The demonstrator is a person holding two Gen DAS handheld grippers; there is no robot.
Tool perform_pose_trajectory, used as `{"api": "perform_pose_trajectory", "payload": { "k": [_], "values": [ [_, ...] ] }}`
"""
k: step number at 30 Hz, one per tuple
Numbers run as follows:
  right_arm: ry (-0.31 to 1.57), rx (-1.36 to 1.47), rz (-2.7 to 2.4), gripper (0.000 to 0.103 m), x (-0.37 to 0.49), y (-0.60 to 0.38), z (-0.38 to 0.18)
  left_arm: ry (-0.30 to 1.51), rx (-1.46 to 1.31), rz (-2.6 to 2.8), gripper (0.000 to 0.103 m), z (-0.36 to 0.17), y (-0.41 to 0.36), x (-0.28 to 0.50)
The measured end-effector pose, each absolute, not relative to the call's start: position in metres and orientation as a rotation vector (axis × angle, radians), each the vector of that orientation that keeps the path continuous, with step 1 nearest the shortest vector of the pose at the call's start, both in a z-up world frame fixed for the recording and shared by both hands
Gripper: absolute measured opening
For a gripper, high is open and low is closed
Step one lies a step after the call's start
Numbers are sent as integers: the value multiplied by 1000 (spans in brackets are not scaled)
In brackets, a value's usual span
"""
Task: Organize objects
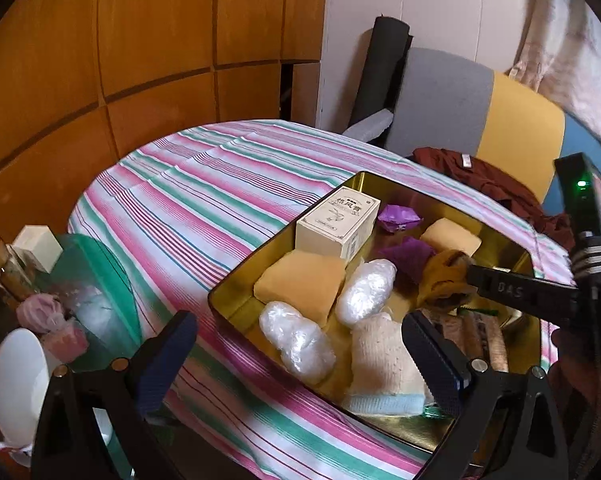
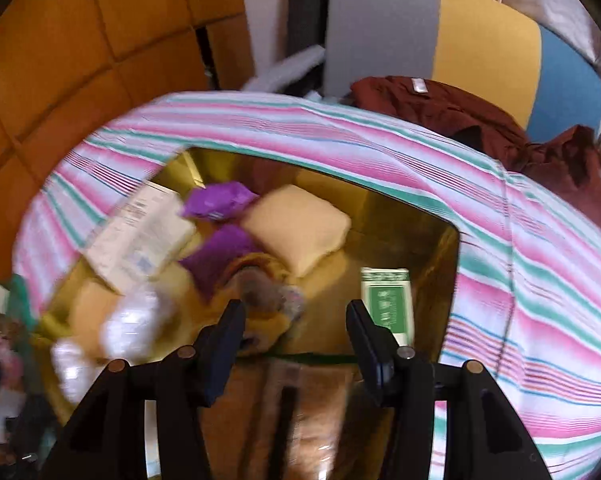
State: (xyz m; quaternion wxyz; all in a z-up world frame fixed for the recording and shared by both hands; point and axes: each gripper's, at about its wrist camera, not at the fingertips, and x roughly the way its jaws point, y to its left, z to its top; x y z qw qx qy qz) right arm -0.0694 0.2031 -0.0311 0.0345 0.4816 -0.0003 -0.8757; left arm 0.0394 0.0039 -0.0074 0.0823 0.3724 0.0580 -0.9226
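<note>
A gold tin tray [image 1: 236,276] sits on the striped tablecloth [image 1: 204,184]. It holds a cream box [image 1: 337,222], yellow sponges [image 1: 300,286], purple wrappers [image 1: 398,218], two clear plastic bundles [image 1: 296,340], a knitted cloth [image 1: 384,368] and a mustard fabric piece [image 1: 444,276]. My left gripper [image 1: 300,344] is open above the tray's near side. My right gripper [image 2: 296,320] is open over the tray [image 2: 440,280], just above the mustard fabric [image 2: 268,280]; in the left wrist view its finger [image 1: 516,290] reaches in from the right. A green box [image 2: 388,300] stands by the right finger.
A maroon garment [image 2: 480,120] lies on the table's far edge by a grey, yellow and blue chair [image 2: 440,32]. A green glass side table [image 1: 96,280] at left carries a jar, a white bowl [image 1: 16,380] and pink items. Wooden panels stand behind.
</note>
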Motion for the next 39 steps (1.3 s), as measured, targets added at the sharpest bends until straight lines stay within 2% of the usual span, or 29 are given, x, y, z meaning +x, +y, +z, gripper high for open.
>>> {"api": "perform_pose_trajectory", "payload": {
  "k": [2,9,12,21,26,28,39],
  "values": [
    [31,1487,-2709,53,-69,206,-34,120,1129,-2741,103,-8,7,36],
    [-135,1387,-2698,54,-24,213,-13,-10,1158,-2714,103,-11,15,33],
    [-118,1364,-2707,54,-6,207,-6,-51,1168,-2720,103,-11,19,33],
    [30,1289,-2832,55,28,193,15,21,1189,-2749,103,1,9,39],
    [-15,1280,-2862,57,41,195,24,43,1200,-2732,103,5,3,43],
    [-36,1272,-2872,61,45,194,27,41,1205,-2730,103,5,3,44],
    [-87,1294,-2972,62,55,191,35,112,1275,-2722,103,10,-6,44]
  ]
}}
